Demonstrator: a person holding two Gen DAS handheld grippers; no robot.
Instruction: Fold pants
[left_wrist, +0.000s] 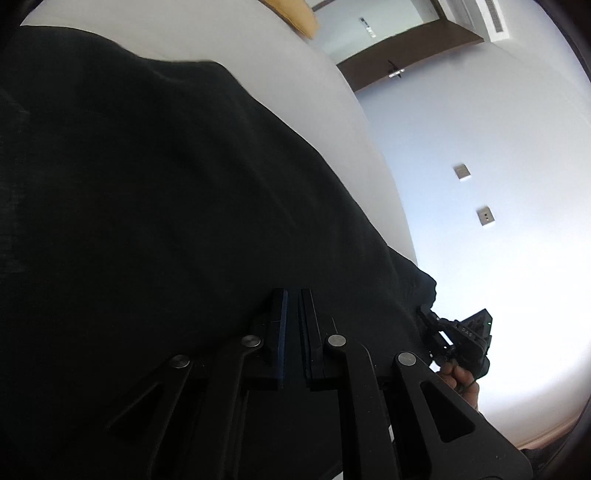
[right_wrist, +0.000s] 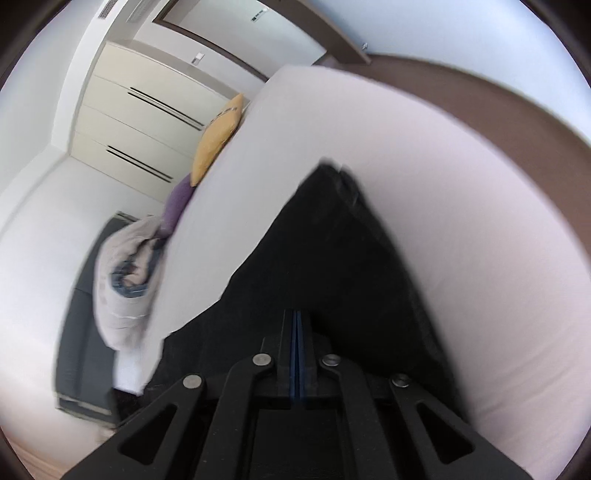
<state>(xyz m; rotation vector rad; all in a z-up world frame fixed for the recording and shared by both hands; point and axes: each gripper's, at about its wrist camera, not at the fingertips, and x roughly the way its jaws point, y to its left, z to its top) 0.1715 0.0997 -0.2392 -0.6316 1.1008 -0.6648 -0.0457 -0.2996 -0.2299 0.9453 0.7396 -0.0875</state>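
Black pants (left_wrist: 147, 192) lie spread over a white bed (left_wrist: 295, 74) and fill most of the left wrist view. My left gripper (left_wrist: 291, 295) is nearly shut, its jaws a narrow gap apart with black cloth of the pants between them. In the right wrist view the pants (right_wrist: 332, 240) run away from me in a long dark strip over the white bed (right_wrist: 461, 221). My right gripper (right_wrist: 297, 314) is shut tight on the pants' near end. The right gripper also shows in the left wrist view (left_wrist: 428, 314), held by a hand at the pants' edge.
A yellow pillow (right_wrist: 218, 140) and a purple pillow (right_wrist: 177, 206) lie at the far edge of the bed. A bundled grey blanket (right_wrist: 122, 280) hangs off the bed's left side. Cream wardrobe doors (right_wrist: 140, 114) stand behind. A brown headboard or frame (right_wrist: 498, 99) curves along the right.
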